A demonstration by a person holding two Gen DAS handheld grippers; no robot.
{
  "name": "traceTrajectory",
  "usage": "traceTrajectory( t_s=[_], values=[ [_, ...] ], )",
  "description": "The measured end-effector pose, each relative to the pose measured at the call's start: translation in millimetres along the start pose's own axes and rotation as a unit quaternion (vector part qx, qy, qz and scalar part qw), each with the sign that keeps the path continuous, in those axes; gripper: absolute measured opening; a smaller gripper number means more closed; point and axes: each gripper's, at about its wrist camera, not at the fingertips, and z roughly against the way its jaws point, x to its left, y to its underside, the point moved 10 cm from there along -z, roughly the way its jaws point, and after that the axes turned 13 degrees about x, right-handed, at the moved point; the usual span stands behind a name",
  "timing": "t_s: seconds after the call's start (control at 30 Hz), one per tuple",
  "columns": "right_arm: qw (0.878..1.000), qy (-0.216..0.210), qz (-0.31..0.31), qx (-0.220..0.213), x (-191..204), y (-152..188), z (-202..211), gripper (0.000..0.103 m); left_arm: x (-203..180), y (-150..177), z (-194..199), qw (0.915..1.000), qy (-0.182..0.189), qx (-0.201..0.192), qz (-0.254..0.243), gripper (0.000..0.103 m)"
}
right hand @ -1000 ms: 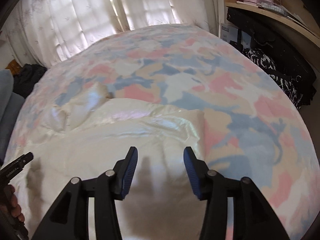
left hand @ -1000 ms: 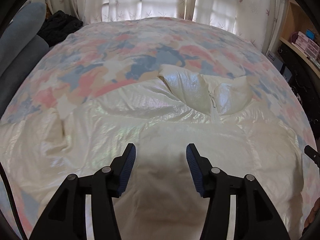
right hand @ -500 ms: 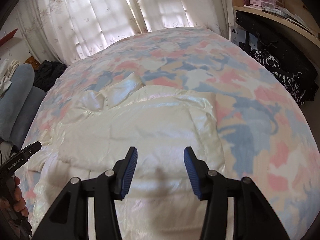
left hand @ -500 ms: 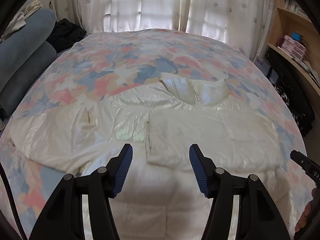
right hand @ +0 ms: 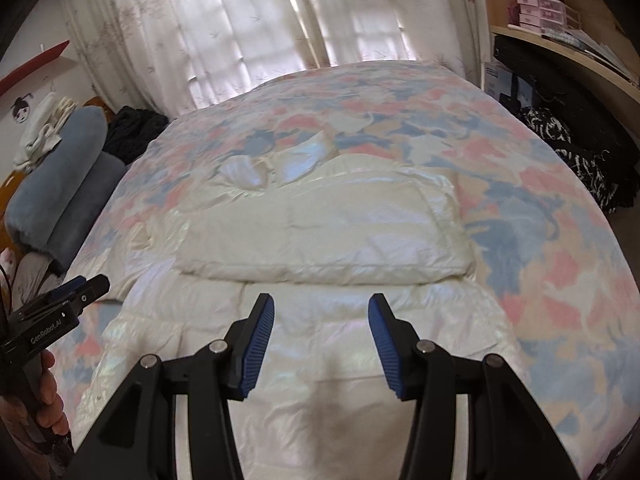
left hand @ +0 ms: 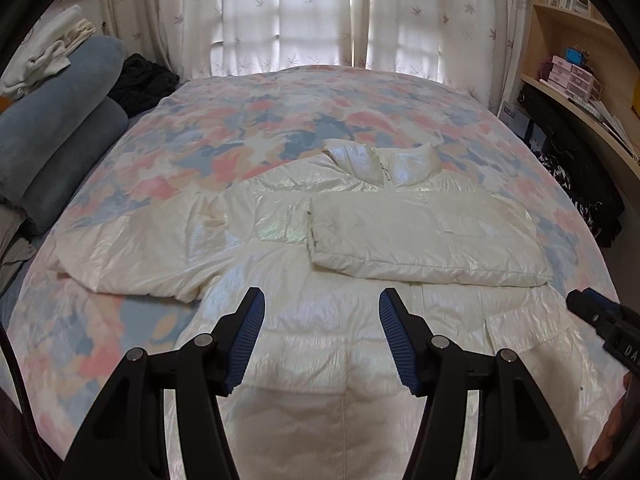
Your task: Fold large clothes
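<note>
A shiny cream puffer jacket [left hand: 304, 320] lies flat on the bed, collar [left hand: 380, 158] at the far end. Its right sleeve [left hand: 424, 240] is folded across the chest. Its left sleeve [left hand: 120, 252] stretches out to the left. My left gripper [left hand: 322, 340] is open and empty above the jacket's lower body. My right gripper [right hand: 321, 340] is open and empty above the same jacket [right hand: 304, 360], below the folded sleeve [right hand: 324, 240]. Each gripper shows at the edge of the other's view.
The bed has a pastel pink and blue cover [left hand: 280, 120]. Grey bolsters [left hand: 52, 136] and dark clothes [left hand: 144, 80] lie at the left. Shelves with boxes [left hand: 572, 76] and a dark heap [right hand: 576, 152] stand at the right. Curtains [left hand: 320, 12] hang behind.
Both grippers have pulled back and up from the jacket, open and empty. The whole jacket with its right sleeve folded over the chest has come into view.
</note>
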Motion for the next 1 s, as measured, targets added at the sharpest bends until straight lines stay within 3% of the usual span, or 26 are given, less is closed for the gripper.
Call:
traceTrajectory(
  t_s=[0.23, 0.37, 0.73, 1.0],
  values=[
    [1.000, -0.020, 0.009, -0.009, 30.9, 21.3, 10.0, 0.059, 12.0, 20.4, 17.6, 0.9999, 0.009, -0.004, 0.007, 0.059],
    [0.999, -0.038, 0.006, -0.010, 48.0, 31.9, 12.5, 0.060, 20.9, 33.5, 20.5, 0.9998, 0.014, -0.002, 0.013, 0.073],
    [0.999, -0.048, 0.009, -0.010, 94.5, 51.7, 2.1, 0.060, 47.6, 59.1, 27.6, 0.9996, 0.019, -0.007, 0.018, 0.078],
    [0.998, -0.055, 0.041, 0.010, 143.8, 60.0, -23.7, 0.060, 95.9, 72.1, 16.3, 0.9989, 0.019, 0.003, 0.044, 0.079]
  ],
)
